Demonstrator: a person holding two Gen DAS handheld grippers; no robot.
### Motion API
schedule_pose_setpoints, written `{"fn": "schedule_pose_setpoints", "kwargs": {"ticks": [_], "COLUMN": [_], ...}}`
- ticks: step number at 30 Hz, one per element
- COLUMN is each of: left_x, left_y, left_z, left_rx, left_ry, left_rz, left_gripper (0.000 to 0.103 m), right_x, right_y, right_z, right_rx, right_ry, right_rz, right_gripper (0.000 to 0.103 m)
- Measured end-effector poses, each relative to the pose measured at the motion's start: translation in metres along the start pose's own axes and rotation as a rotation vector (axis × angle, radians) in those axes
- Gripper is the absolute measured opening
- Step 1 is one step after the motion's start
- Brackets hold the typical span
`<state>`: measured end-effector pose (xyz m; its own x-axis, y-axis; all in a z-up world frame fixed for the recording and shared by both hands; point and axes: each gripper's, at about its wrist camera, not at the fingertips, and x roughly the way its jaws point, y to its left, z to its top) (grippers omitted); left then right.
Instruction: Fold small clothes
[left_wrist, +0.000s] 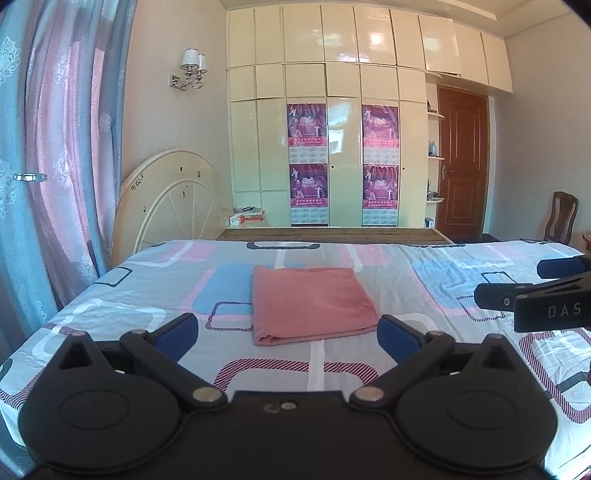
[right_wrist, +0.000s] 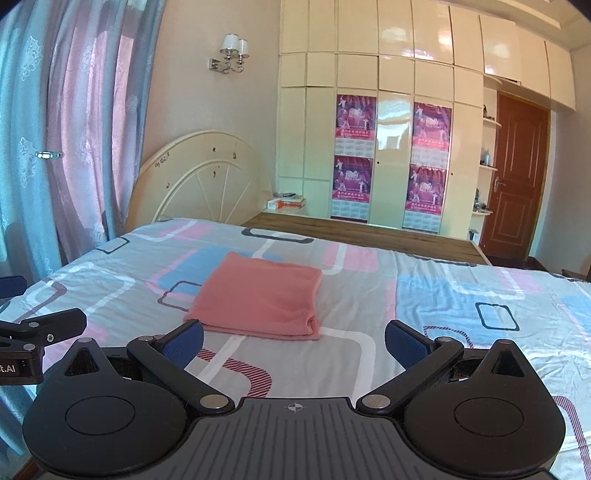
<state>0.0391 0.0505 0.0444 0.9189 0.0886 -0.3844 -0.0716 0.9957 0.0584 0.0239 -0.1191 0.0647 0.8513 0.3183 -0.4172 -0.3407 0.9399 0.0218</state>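
A pink garment lies folded into a neat rectangle on the patterned bed sheet. It also shows in the right wrist view. My left gripper is open and empty, hovering just in front of the garment's near edge. My right gripper is open and empty too, a little back from the garment's near right corner. The right gripper shows at the right edge of the left wrist view. The left gripper shows at the left edge of the right wrist view.
The bed fills the foreground. A cream headboard stands at the far left, curtains hang on the left, and a cream wardrobe with posters backs the room. A brown door and a wooden chair are at the right.
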Motion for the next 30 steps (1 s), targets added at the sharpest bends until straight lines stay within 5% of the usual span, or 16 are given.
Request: {"fn": "schedule_pose_setpoints", "kwargs": {"ticks": [30], "left_x": [-0.0016], "left_y": [-0.0045], "left_z": [0.0035], "left_rx": [0.003], "left_ry": [-0.008], "left_rz": [0.000], "left_gripper": [0.103], "right_x": [-0.0035], "right_y": [-0.0010], "right_z": [0.0016], "right_rx": [0.003], "right_ry": [-0.012], "right_rz": [0.004], "right_gripper": [0.103]}}
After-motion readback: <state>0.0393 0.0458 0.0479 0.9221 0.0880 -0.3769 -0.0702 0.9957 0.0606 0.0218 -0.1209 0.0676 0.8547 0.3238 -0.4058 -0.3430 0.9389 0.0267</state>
